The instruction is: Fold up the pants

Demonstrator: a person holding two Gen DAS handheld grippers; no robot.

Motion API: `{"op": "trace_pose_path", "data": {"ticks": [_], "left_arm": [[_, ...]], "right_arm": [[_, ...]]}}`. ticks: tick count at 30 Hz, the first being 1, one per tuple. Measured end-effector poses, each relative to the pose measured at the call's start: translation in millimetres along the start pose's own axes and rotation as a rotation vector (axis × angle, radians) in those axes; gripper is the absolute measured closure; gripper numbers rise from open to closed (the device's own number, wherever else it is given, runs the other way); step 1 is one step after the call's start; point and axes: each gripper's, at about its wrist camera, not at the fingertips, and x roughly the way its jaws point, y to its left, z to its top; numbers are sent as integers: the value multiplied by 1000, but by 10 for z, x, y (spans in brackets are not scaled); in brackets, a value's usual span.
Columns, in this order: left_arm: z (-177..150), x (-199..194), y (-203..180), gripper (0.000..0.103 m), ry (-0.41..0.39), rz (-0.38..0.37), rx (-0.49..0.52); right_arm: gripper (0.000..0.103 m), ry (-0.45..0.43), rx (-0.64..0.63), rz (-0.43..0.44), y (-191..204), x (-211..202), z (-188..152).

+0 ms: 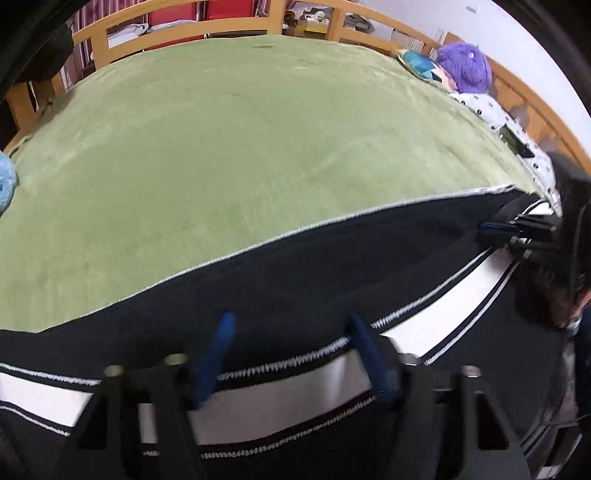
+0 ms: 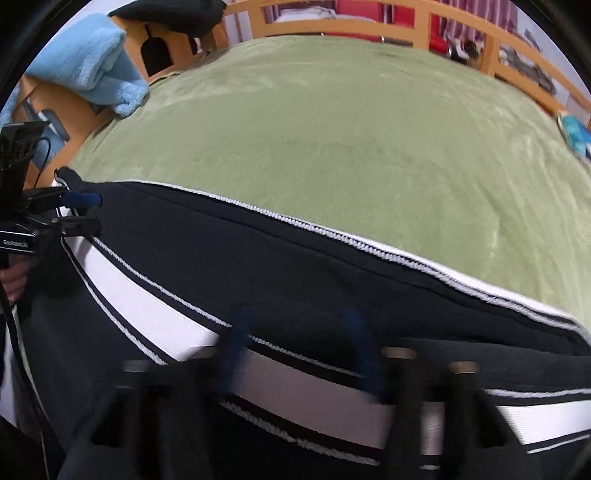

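Black pants with a broad white side stripe lie lengthwise across the near part of a green blanket. My left gripper points down onto the stripe. Its blue fingers stand apart with fabric lying between them, not pinched. In the right wrist view the left gripper sits at the pants' far left end. My right gripper is at the other end, and its fingers there look close together on the cloth. In its own view the right gripper is smeared by blur over the stripe.
A wooden bed rail runs round the far side. A blue towel lies at the left corner, and a purple plush and a patterned pillow at the right. A dark phone-like object rests on white bedding. A hand holds the left gripper.
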Motion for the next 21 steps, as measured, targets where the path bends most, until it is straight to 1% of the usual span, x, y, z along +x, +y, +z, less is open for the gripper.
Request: {"op": "trace_pose_path", "data": {"ticks": [1,2,3,6,10,13,15,17,20,21], "left_arm": [[-17,-23,8,62,-8,-10,-4],[-29,-39,13,72,-14,-25,-8],[-40,-69,22,84,-17,-62,-10],[-2,-212,68,88,-56,-91,-42],[138,-377,138,89,-114,-88,-52],[278,-427,210,89,-135,-90,-76],[333,-383,252,89,-132,-89,-93],[345,-221,245,88,-106,-70,-106],[331,33,186,79,-58,-22,-113],[317,48,189,73,-52,-10,-121]], "right_arm": [[94,-9,9,17,-22,-36,-26],[97,-18,12,20,-23,-63,-36],[98,-31,7,16,-4,-103,-61],[99,-87,3,-9,56,-258,-71],[99,-177,56,8,-13,-482,87],[99,-189,51,-13,-17,-459,250],[99,-179,47,-20,-28,-355,320],[99,-153,74,-3,-80,-191,349],[98,-86,116,0,-129,122,286],[97,-70,111,-16,-107,181,257]]}}
